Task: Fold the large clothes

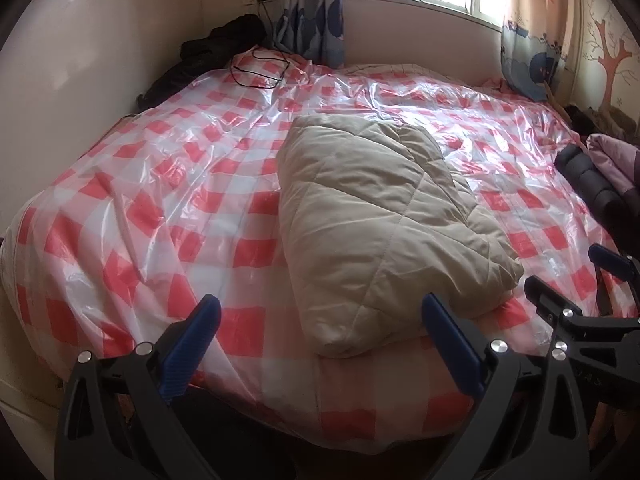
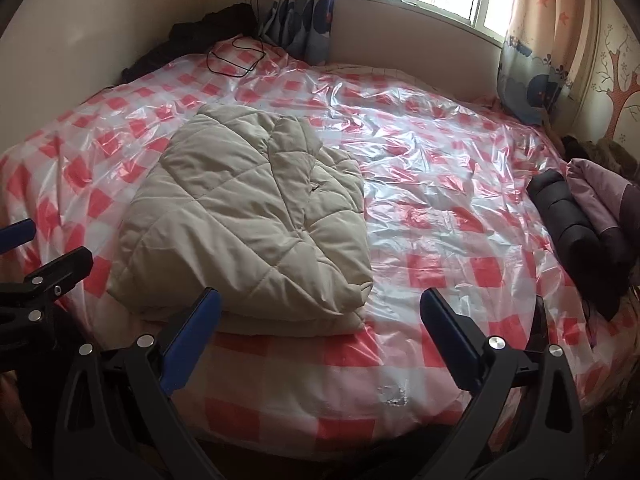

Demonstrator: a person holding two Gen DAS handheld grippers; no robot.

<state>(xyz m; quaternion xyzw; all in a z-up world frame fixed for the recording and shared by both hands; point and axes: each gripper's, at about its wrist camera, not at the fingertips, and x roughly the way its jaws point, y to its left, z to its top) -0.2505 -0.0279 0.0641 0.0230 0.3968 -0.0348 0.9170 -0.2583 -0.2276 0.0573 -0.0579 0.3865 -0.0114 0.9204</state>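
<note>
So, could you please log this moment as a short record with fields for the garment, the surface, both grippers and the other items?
garment: beige quilted coat, folded into a compact bundle, near the front edge of the bed
surface: bed under a red-and-white checked plastic sheet, crinkled
left gripper: open, holding nothing, apart from the coat
right gripper: open, holding nothing
other items: dark rolled garment beside a purple one at the right edge; black cable at the far corner
</note>
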